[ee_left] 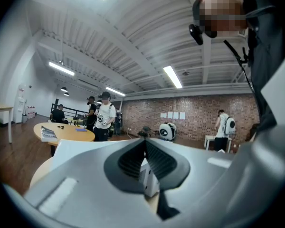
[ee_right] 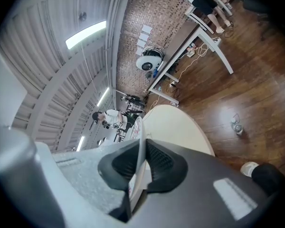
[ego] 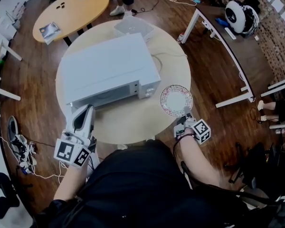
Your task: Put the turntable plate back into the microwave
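Note:
A white microwave [ego: 109,68] stands on the round pale table [ego: 133,122], its front facing me. The turntable plate [ego: 175,100], round with a patterned rim, hangs over the table just right of the microwave's front corner. My right gripper [ego: 186,112] is shut on its near edge. The right gripper view shows the plate [ee_right: 137,127] edge-on, pinched between the pads of the right gripper [ee_right: 141,148]. My left gripper [ego: 88,108] is at the microwave's front left corner. In the left gripper view its pads meet, the left gripper [ee_left: 145,141] is shut, and the microwave [ee_left: 80,148] fills the space behind.
A clear container [ego: 133,27] and a cable [ego: 168,56] lie on the table behind the microwave. A wooden round table [ego: 71,8] stands farther back, a white desk [ego: 223,46] to the right. Shoes [ego: 16,141] lie on the floor at left. People [ee_left: 104,118] stand in the room.

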